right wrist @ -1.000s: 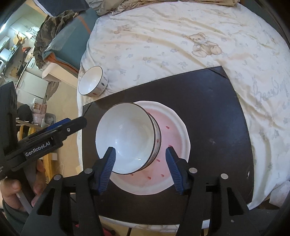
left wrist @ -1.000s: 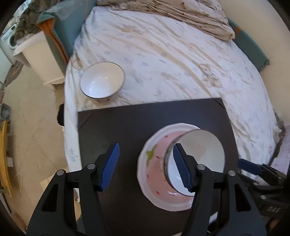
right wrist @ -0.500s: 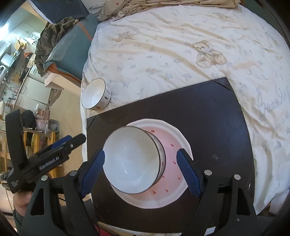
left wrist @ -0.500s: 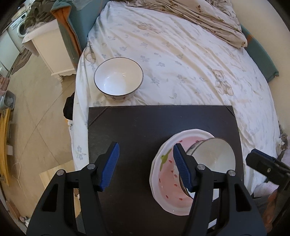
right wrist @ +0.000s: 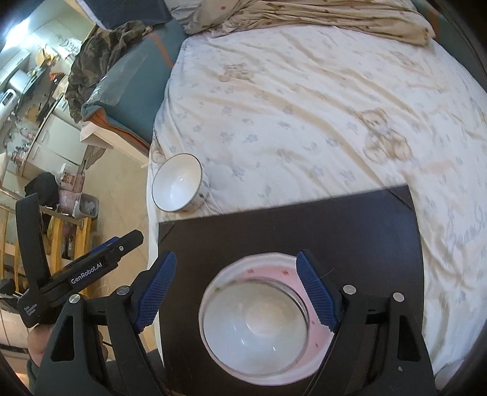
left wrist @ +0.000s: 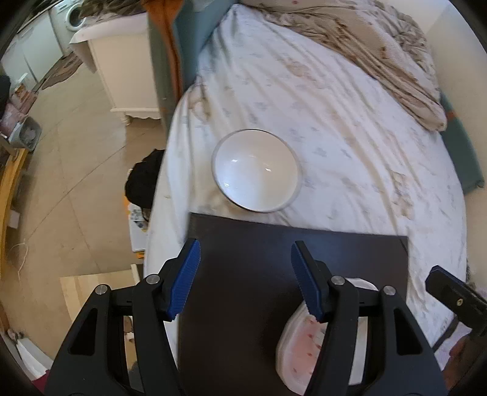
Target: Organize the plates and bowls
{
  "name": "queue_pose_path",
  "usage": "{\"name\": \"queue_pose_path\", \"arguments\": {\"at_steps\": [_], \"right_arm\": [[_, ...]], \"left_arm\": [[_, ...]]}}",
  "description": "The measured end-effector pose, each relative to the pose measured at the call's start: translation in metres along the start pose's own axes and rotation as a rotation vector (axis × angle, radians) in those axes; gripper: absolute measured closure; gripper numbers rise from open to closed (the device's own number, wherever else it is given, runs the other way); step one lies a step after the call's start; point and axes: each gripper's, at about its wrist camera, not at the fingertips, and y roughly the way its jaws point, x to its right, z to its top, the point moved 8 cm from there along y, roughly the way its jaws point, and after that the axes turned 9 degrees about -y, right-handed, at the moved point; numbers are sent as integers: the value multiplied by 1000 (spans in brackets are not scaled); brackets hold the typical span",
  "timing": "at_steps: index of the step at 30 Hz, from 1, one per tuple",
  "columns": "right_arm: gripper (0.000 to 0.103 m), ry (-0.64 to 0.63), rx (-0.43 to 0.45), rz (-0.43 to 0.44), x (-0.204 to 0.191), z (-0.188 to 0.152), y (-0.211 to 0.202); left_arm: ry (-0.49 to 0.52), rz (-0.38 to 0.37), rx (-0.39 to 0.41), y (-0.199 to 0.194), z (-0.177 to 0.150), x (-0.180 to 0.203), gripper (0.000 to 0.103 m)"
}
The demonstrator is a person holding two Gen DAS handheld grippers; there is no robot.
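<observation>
White bowl (right wrist: 255, 338) sits upright in pink-centred plate (right wrist: 318, 341).

A bed (right wrist: 304, 115) with a bear-print sheet carries a dark board (right wrist: 350, 231), a white bowl (right wrist: 178, 187) just beyond the board's far edge, and a rumpled beige blanket (right wrist: 304, 15); a pink plate (right wrist: 264, 268) sits on the board.

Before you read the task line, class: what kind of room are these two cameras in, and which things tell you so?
Most likely a bedroom in a home. A bed with a teddy-bear sheet fills both views, a rumpled quilt lies at its far end, and a white nightstand stands beside it. A washing machine shows beyond.
</observation>
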Motion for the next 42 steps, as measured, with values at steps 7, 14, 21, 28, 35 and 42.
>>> {"name": "queue_pose_path", "arguments": {"at_steps": [7,14,21,28,35,42], "right_arm": [[19,4,-49,14,-10,25,43],[19,36,-87,14,-10,47,89],[32,63,-141,24,-10,59,127],[55,42,-203,9,-17,65,167],[61,66,-206,45,-27,73,190],[85,87,-265,83,-36,73,212]], "left_arm": [[-99,-27,-40,20,20,-22,45],[-92,-28,-44,44,34,-22,45],[-123,-94,-64,66,47,-20,53],[-145,-120,-82,89,64,-16,70],[-122,-96,-118,110,63,-17,83],[-177,-93,-130,112,65,-25,94]]}}
